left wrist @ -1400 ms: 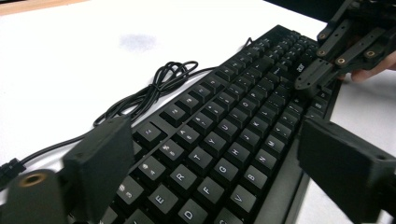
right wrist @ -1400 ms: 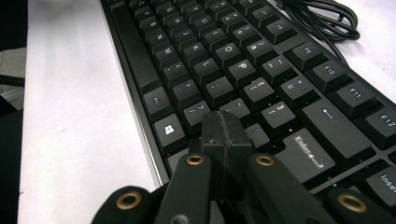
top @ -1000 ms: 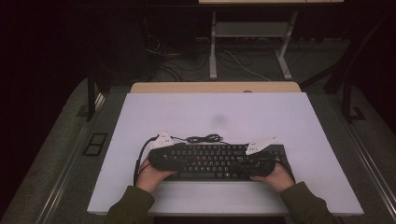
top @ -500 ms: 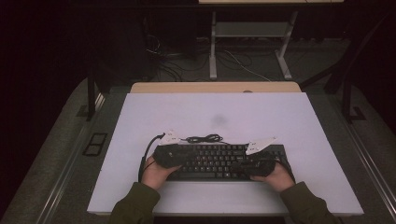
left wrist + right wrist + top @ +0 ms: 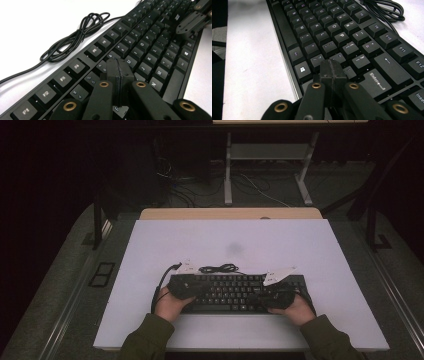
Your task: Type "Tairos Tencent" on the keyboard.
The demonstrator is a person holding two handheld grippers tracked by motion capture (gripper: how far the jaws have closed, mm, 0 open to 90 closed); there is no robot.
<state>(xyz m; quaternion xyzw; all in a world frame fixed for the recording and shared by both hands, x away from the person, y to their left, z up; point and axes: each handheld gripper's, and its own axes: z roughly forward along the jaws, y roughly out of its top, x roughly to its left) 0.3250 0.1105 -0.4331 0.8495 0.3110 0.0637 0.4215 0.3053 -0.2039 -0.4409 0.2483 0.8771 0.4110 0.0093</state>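
both grippers clenched empty over black keyboard [image 5: 240, 292] at near table [image 5: 150, 250] edge: left gripper [image 5: 117, 72] above number row, right gripper [image 5: 332, 71] near shift. risk: blunt tips striking two keys; coiled cable [image 5: 75, 37] snagging.

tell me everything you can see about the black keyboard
The black keyboard is a full-width board of matt plastic with pale-lettered keys. It lies flat near the front edge of the white table. Its thin black cable lies bundled just behind it. The left gripper and right gripper, jaws closed, hover low over its two ends; contact is unclear.
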